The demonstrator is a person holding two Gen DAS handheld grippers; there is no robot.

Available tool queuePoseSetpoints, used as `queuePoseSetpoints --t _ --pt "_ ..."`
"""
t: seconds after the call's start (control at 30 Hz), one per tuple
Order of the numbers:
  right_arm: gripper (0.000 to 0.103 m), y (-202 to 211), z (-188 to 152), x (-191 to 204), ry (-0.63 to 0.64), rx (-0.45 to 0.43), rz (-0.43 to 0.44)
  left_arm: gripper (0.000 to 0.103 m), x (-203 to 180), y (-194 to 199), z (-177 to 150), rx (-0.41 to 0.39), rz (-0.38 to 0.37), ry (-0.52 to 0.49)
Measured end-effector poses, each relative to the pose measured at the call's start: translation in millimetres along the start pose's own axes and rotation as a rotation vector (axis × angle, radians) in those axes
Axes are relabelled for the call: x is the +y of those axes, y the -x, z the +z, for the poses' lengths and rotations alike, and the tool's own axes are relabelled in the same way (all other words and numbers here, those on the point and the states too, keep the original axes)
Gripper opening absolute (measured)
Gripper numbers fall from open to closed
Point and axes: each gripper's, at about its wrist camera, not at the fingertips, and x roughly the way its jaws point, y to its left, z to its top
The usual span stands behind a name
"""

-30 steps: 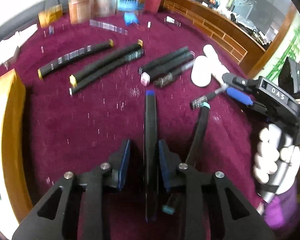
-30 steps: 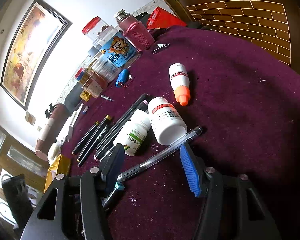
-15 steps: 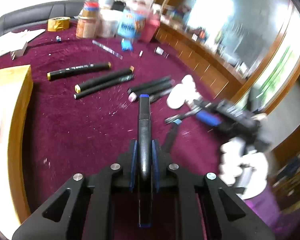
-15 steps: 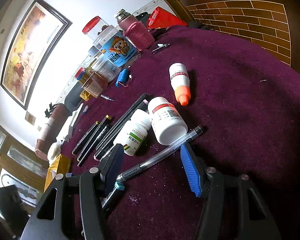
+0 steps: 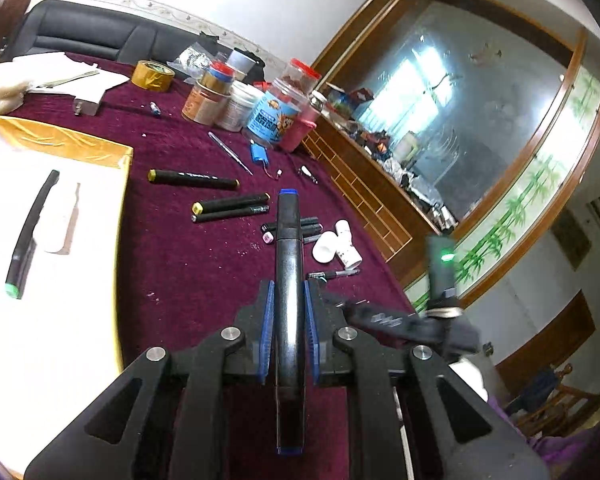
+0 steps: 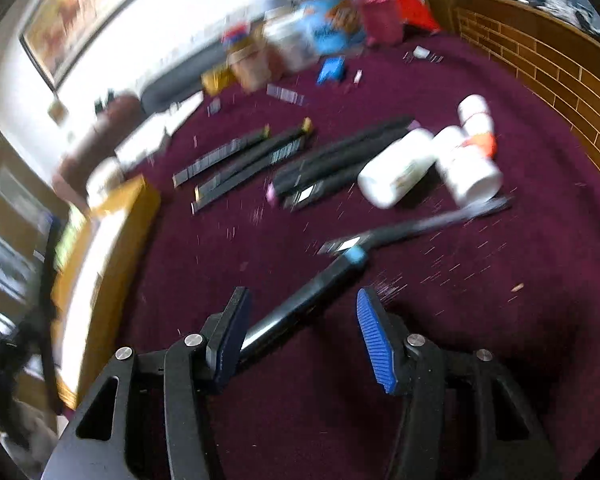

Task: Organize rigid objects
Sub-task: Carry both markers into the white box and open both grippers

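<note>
Marker (image 5: 288, 280) with blue ends sits clamped between the blue pads of the left gripper (image 5: 288, 312), its long axis running straight out along the fingers, one blue cap pointing away over the table and the other end sticking back past the jaws. It is lifted clear of the purple cloth (image 5: 188, 264).

The right gripper (image 6: 302, 336) stands wide and holds nothing. Between its fingers, on the cloth, lies a black marker with a light-blue band (image 6: 308, 300), slanting from beside the left pad up toward the right, so its axis crosses the gap at an angle rather than along it. That picture is blurred, so whether the pad touches it I cannot tell.

Farther out, more black markers (image 5: 228, 208) lie side by side near the middle of the table, with white bottles (image 5: 336, 242) just beside them toward the right edge and jars (image 5: 256, 108) along the far edge. At the left edge sits a yellow-sided box with a white insert (image 5: 80, 208), where a green-tipped marker (image 5: 28, 236) already lies lengthwise.

My reading: the held marker goes into that box. The box lies to the left of the left gripper, the nearer one, and the marker already points roughly parallel to the one lying there, so little turning should be needed.
</note>
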Motion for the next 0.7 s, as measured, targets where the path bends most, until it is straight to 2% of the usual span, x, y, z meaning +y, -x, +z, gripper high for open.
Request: queuePoseSetpoints --t 0.07,0.17,0.23,0.27,0.3,0.33,0.4,0.57,0.63,0.7 --pt "0.048 -14.4 -4.0 10.7 0.008 0.038 -0.04 0.012 4.8 6.5 -1.5 -0.012 -0.009 0.014" --pt "0.047 -23.7 -5.7 30.4 0.057 0.02 -0.138 0.012 15.6 20.0 -1.2 -0.042 -0.003 0.039" --pt "0.036 -31.0 -7.0 41.4 0.103 0.005 -0.23 0.012 24.1 29.1 -0.8 -0.067 0.005 0.055" --pt "0.028 -33.1 -6.4 44.7 0.12 -0.003 -0.259 0.012 28.9 33.1 -0.1 -0.076 0.01 0.064" --pt "0.018 -34.4 -7.3 47.3 0.133 -0.015 -0.282 0.012 33.1 35.7 -0.1 -0.082 0.015 0.072" --pt "0.013 -33.8 -6.7 47.3 0.139 -0.02 -0.278 0.012 38.9 39.6 0.1 -0.09 0.021 0.085" --pt "0.013 -30.7 -8.1 45.2 0.128 -0.02 -0.256 0.012 46.6 44.9 -0.7 -0.101 0.028 0.102" --pt "0.013 -9.0 -5.3 38.5 0.048 -0.021 -0.083 0.012 70.2 59.6 5.2 -0.123 0.038 0.165" --pt "0.013 2.1 0.9 43.0 0.026 -0.037 0.019 0.012 78.3 65.6 10.8 -0.135 0.05 0.178" --pt "0.013 12.0 9.5 53.4 0.019 -0.046 0.106 0.012 87.0 72.6 20.6 -0.147 0.092 0.171"
